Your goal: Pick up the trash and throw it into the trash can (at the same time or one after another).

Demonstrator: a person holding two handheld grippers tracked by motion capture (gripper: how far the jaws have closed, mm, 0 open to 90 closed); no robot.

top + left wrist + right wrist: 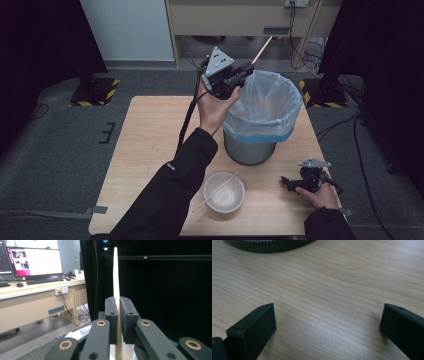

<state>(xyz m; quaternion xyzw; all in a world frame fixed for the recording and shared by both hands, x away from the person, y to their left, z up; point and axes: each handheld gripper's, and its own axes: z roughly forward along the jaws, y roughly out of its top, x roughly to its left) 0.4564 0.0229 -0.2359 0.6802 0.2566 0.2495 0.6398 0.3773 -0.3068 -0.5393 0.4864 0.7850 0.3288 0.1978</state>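
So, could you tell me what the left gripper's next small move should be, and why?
Probably carry it a little further over the bin, then open: the left gripper is clamped on a chopstick beside the bin's near rim, not yet squarely above the liner.

My left gripper [243,75] covers the middle of the chopstick [262,50] in the high view; the lower end cannot be made out behind the gripper body. In the left gripper view the chopstick's [115,275] lower end runs off the bottom edge, and the pads hide the clamped stretch. The bin [262,116] shows there as a pale scrap between the jaw links, too little to tell its rim. Bin interior: contents not discernible through the liner. In the right gripper view the bin base [267,245] is cut by the top edge. My right gripper [288,183] is small and dark in the high view; its fingertips are hard to separate.
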